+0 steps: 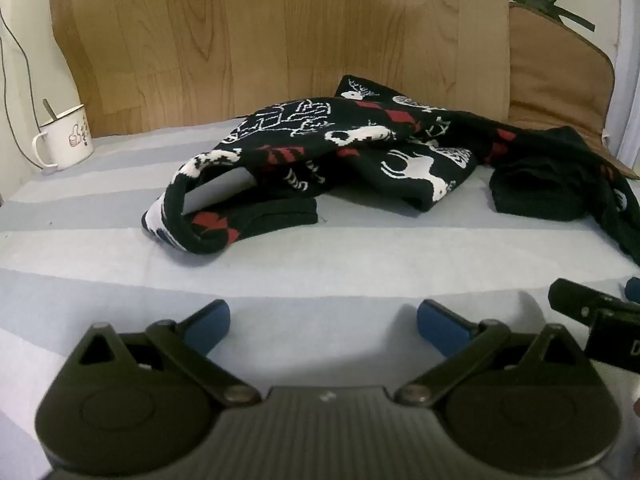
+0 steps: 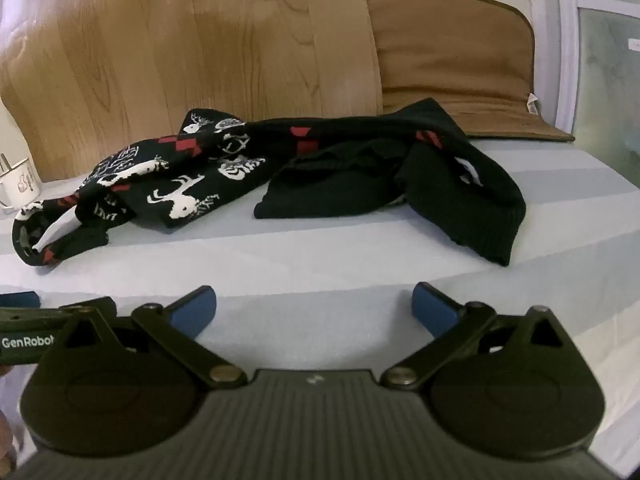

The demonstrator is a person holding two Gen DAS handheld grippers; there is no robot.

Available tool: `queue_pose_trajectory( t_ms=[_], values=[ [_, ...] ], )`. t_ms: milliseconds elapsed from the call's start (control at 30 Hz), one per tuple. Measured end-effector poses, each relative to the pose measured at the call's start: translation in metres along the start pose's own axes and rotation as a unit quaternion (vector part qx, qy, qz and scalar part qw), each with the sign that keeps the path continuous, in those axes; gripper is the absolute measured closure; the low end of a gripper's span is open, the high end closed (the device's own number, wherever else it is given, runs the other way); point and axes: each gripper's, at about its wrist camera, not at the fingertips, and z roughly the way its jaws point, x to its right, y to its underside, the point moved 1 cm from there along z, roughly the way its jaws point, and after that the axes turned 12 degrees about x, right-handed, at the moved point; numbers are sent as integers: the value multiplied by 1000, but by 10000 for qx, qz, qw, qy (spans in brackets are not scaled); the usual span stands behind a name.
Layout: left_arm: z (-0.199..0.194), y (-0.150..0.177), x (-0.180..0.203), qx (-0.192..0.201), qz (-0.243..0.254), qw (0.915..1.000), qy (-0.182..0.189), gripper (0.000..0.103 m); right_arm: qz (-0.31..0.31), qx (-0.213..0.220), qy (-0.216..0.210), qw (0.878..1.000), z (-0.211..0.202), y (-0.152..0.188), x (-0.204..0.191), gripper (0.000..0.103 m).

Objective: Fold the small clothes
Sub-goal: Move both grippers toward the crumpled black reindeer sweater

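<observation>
A small black knit sweater [image 1: 360, 148] with white reindeer and red diamond patterns lies crumpled on the pale striped cloth [image 1: 280, 256]. One sleeve curls toward the front left, its cuff gaping. In the right wrist view the same sweater [image 2: 280, 168] spreads across the middle, its plain black sleeve [image 2: 480, 208] bent toward the front right. My left gripper [image 1: 323, 320] hovers open over bare cloth, short of the sweater, with nothing between its blue pads. My right gripper [image 2: 314, 306] is likewise open and empty, just in front of the garment. Each gripper's edge shows in the other's view.
A white enamel mug [image 1: 64, 138] with a spoon stands at the back left by a thin cable. A wood-grain panel [image 1: 260, 40] rises behind the surface. A brown cushion [image 2: 452, 64] leans at the back right, near a window frame.
</observation>
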Motion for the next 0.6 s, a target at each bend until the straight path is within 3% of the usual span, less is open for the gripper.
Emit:
queue_pose_trajectory(
  t_ms=[600],
  values=[
    [0,-1,-1,53,2,10000,2,0,-5,14,-3,10000,-1,0,1,0]
  ],
)
